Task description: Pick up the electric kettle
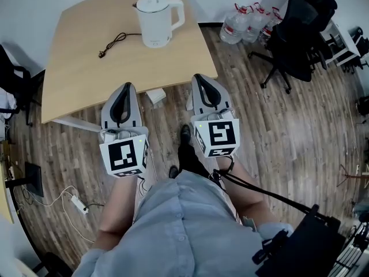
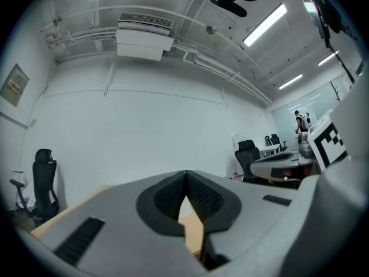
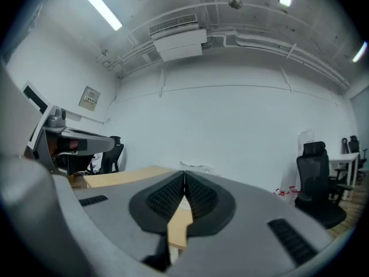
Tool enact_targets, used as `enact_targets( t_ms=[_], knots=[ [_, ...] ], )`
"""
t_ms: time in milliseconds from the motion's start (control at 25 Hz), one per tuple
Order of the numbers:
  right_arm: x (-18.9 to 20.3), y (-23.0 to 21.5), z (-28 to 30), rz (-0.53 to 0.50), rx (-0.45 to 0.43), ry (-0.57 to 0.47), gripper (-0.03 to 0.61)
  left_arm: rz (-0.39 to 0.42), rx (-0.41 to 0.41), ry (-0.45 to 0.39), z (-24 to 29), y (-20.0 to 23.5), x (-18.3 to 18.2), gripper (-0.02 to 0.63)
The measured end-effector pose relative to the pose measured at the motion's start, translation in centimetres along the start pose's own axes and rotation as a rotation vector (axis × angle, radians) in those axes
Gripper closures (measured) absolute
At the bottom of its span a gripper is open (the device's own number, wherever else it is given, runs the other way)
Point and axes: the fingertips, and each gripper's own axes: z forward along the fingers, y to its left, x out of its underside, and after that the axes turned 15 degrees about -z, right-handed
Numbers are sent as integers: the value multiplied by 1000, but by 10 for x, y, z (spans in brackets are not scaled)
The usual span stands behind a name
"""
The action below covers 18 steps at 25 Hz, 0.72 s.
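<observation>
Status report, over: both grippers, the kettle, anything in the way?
Left gripper shut, empty. Right gripper shut, empty. Kettle upright on table, untouched. Only its cord beside it.

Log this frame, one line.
phase: pre-grasp | left gripper: shut, empty | right gripper: shut, empty | kettle: upright on table, untouched

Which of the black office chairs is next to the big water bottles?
The chair on the head view's right: the water bottles stand just left of it. The other chair is at the far left, across the table.
</observation>
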Motion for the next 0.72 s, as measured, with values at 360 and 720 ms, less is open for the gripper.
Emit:
enact_targets(
  t_ms=[360,720],
  knots=[
    [26,-34,80,26,-38,23,577,14,-51,39,79,22,13,615],
    [28,-68,163,36,-91,-27,577,49,-153,10,143,49,-5,615]
  ],
)
